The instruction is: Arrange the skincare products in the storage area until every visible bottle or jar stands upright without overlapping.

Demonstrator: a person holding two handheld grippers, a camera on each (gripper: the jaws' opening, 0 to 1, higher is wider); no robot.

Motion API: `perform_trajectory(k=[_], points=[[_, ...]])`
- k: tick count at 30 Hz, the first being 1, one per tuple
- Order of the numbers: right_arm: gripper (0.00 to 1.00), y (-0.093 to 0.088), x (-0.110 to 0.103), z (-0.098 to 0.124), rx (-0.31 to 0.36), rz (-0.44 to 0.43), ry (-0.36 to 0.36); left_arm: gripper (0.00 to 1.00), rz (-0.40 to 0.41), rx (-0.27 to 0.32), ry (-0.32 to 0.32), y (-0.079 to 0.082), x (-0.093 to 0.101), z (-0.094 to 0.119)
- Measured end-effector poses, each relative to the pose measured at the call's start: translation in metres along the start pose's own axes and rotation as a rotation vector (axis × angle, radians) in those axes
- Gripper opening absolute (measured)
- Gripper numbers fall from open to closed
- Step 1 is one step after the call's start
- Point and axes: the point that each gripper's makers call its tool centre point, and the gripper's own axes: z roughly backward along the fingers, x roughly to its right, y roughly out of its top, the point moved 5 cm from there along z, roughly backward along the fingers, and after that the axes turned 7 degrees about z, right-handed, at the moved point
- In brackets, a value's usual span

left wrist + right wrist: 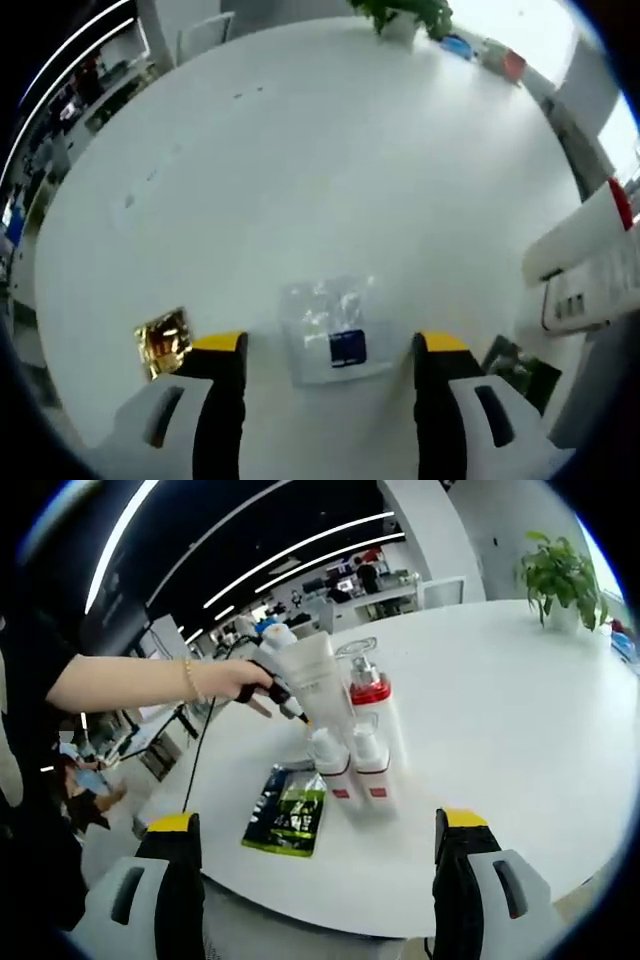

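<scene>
In the right gripper view two small white bottles with red bands (331, 767) (371, 765) stand upright side by side on the white table (500, 730). Right behind them stands a taller bottle with a red collar and clear cap (372, 695). A person's hand (225, 680) holds my left gripper (300, 670) against the back left of this group. My right gripper (317, 823) is open, short of the bottles. In the left gripper view my left gripper (330, 345) is open above a clear sachet with a blue label (335, 335). A white bottle with a red cap (590, 250) juts in at the right.
A dark green packet (290, 815) (520, 365) lies flat beside the bottles. A gold foil packet (163, 340) lies left of the sachet. A potted plant (560, 575) (400, 15) and small blue and red items (485, 55) sit at the far table edge.
</scene>
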Motion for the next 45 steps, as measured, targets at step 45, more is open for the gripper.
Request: perform_trajectory(k=[45], points=[[0.92, 0.006, -0.018, -0.003, 0.03, 0.124, 0.097, 0.41, -0.204, 0.153, 0.012, -0.02, 0.025, 0.088]])
